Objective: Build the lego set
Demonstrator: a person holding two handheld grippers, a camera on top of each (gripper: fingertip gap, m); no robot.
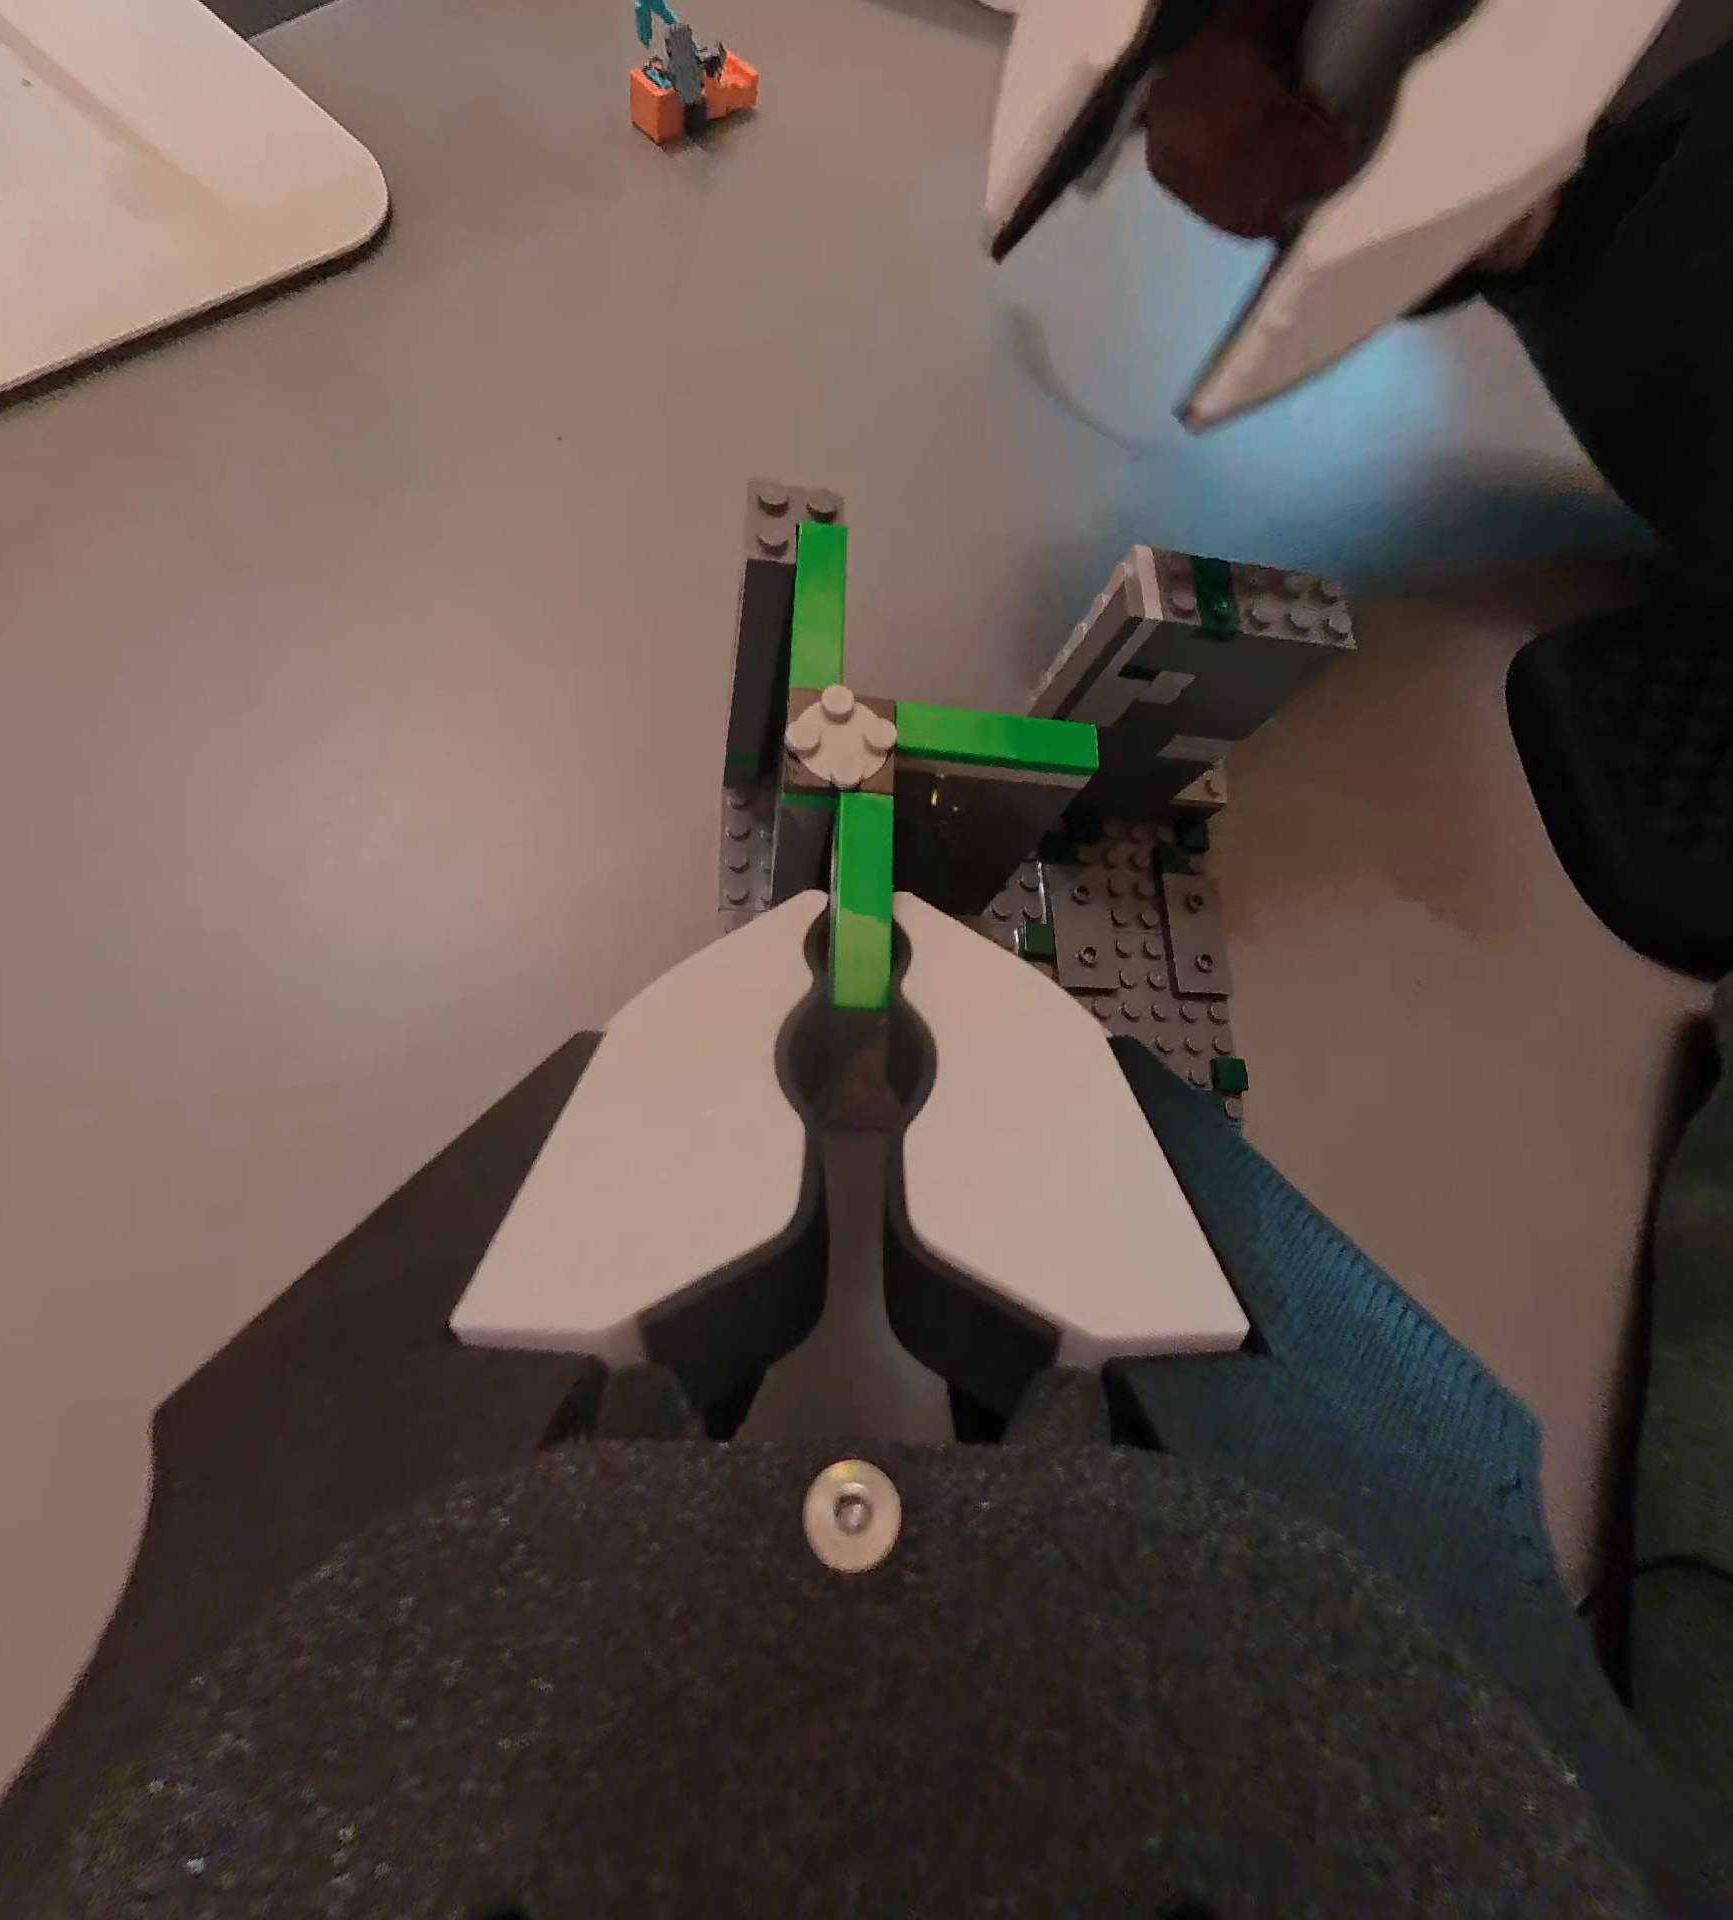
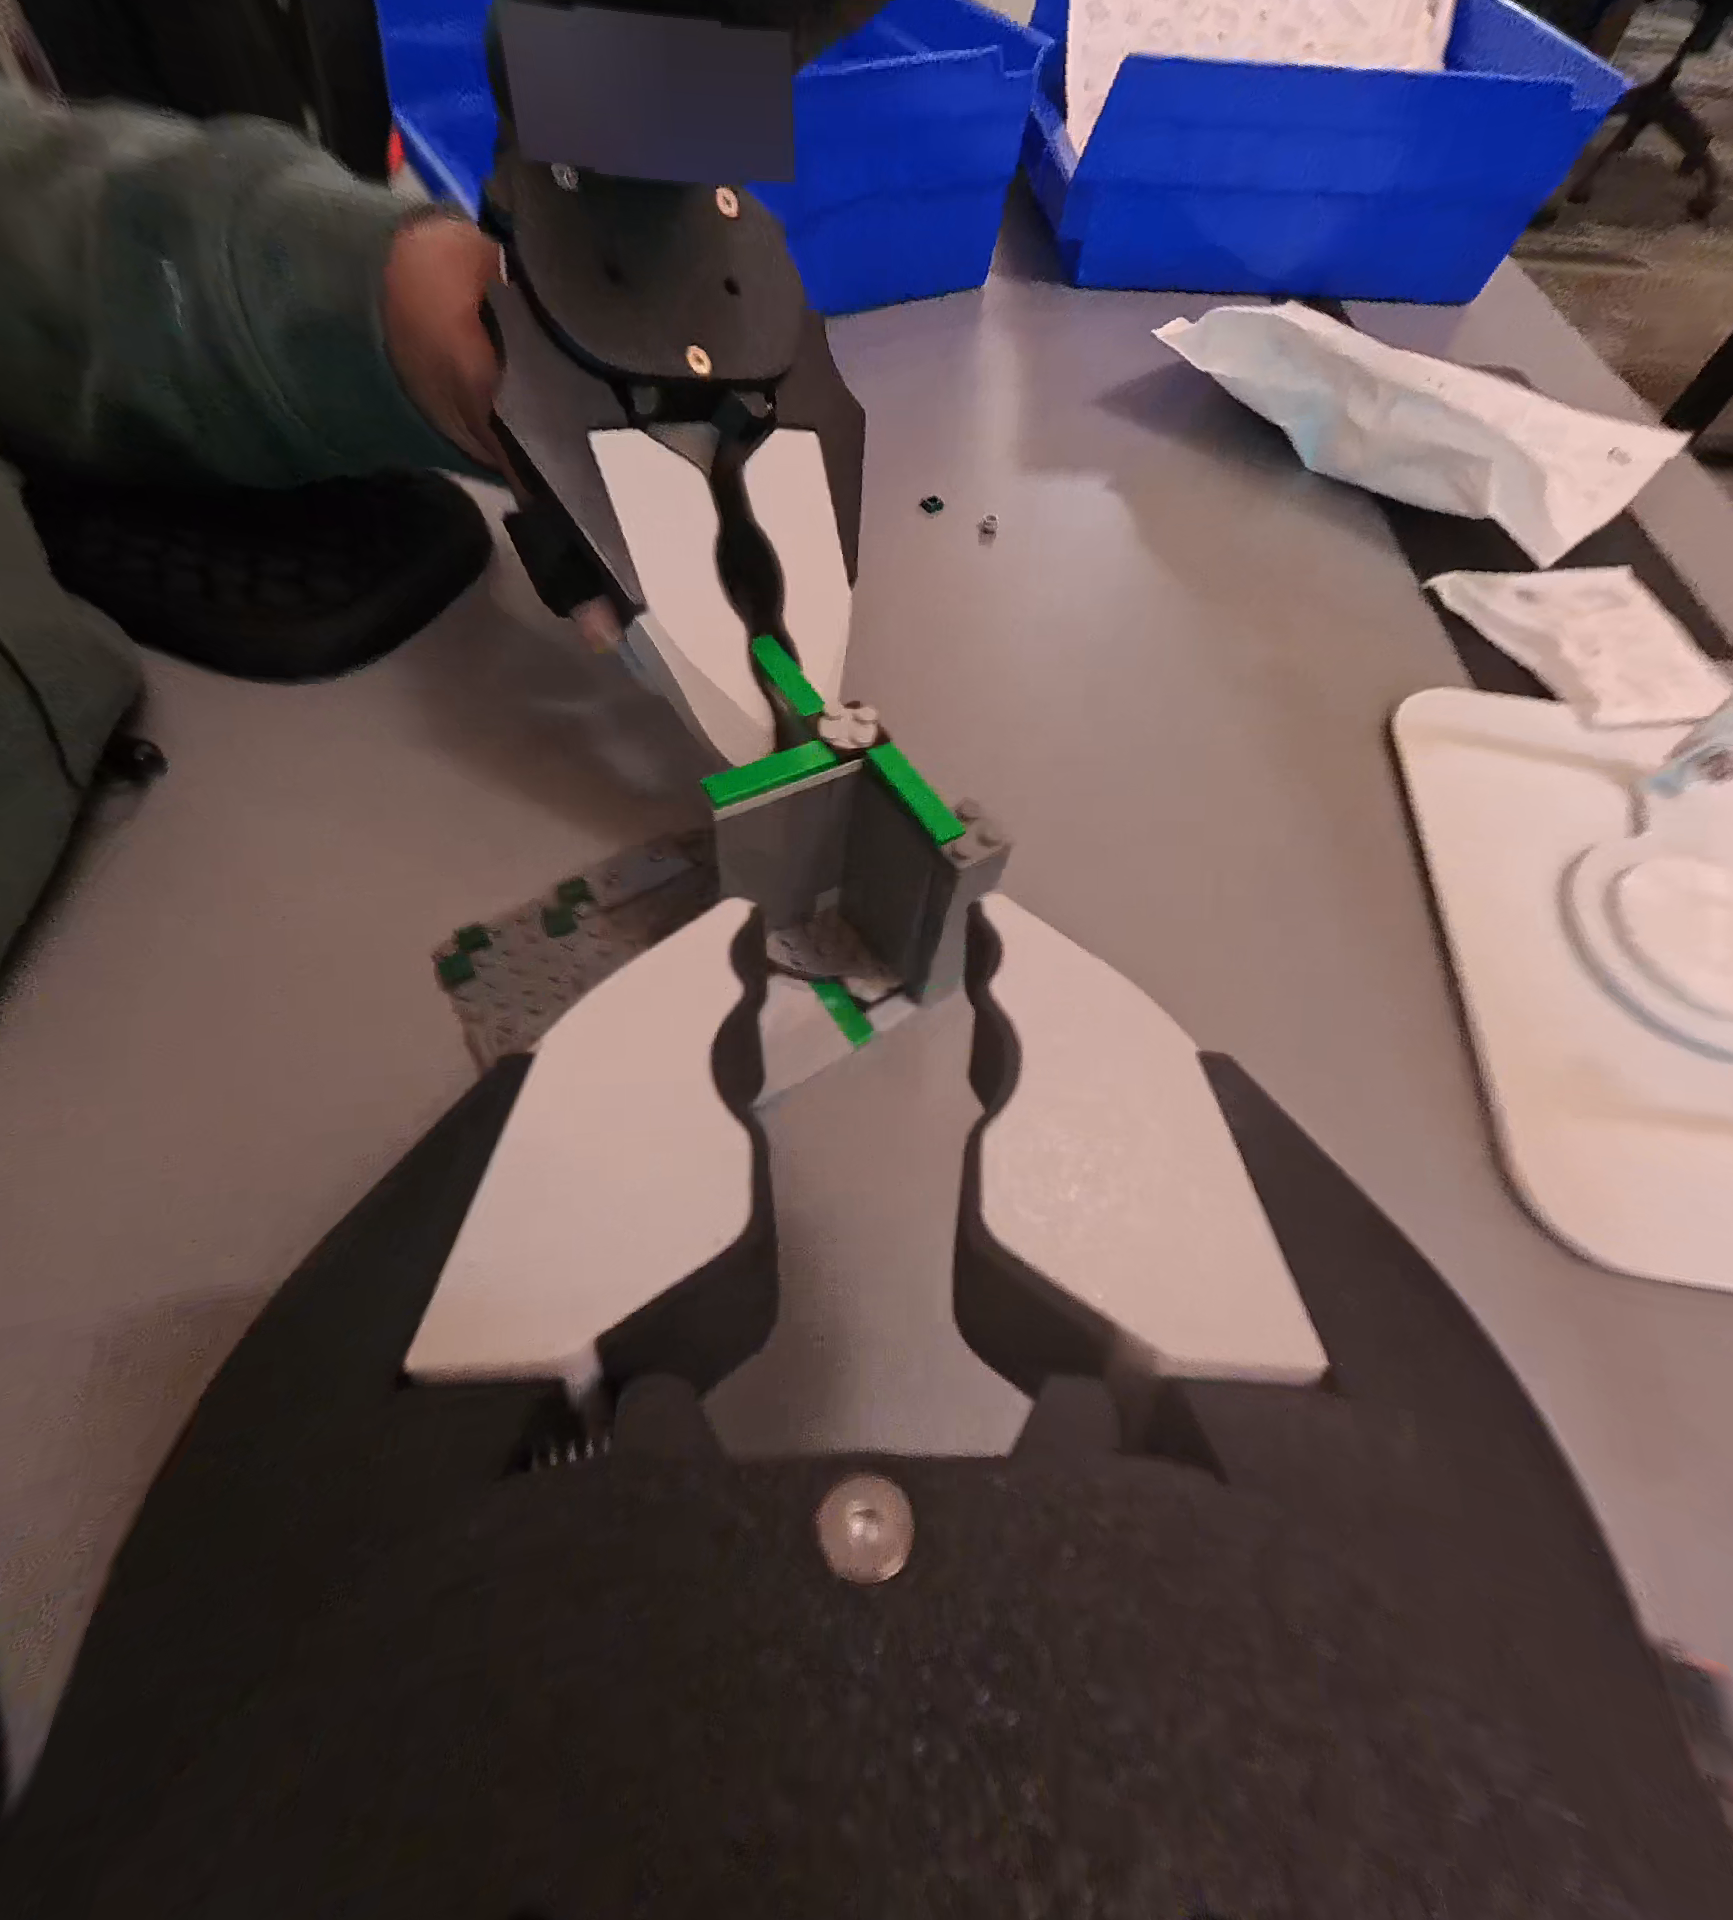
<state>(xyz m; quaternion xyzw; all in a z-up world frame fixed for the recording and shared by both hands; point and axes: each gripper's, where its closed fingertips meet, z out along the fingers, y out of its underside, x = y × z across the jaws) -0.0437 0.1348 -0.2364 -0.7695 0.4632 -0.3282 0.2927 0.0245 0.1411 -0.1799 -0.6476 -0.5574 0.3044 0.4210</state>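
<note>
A grey lego build [image 1: 1132,717] of upright walls stands on a studded grey baseplate [image 1: 1142,966]. Green tiles [image 1: 997,740] cap the walls in a cross, with a light grey round plate [image 1: 841,743] at the centre. My left gripper [image 1: 864,904] is shut on the near green tile [image 1: 864,883] and the wall edge under it; it also shows in the right wrist view [image 2: 784,691]. My right gripper [image 2: 862,914] is open, its fingers on either side of the build's [image 2: 841,862] lower part without touching it. In the left wrist view it hangs at the top right [image 1: 1096,332].
Two blue bins [image 2: 1309,187] stand at the back of the grey table. A crumpled white bag [image 2: 1413,436], paper sheets [image 2: 1579,634] and a white tray [image 2: 1620,987] lie to the right. Two tiny loose pieces [image 2: 933,505] lie behind the build. A small orange lego model [image 1: 696,88] sits farther off. My right fingertips sit around 10 cm from my left ones.
</note>
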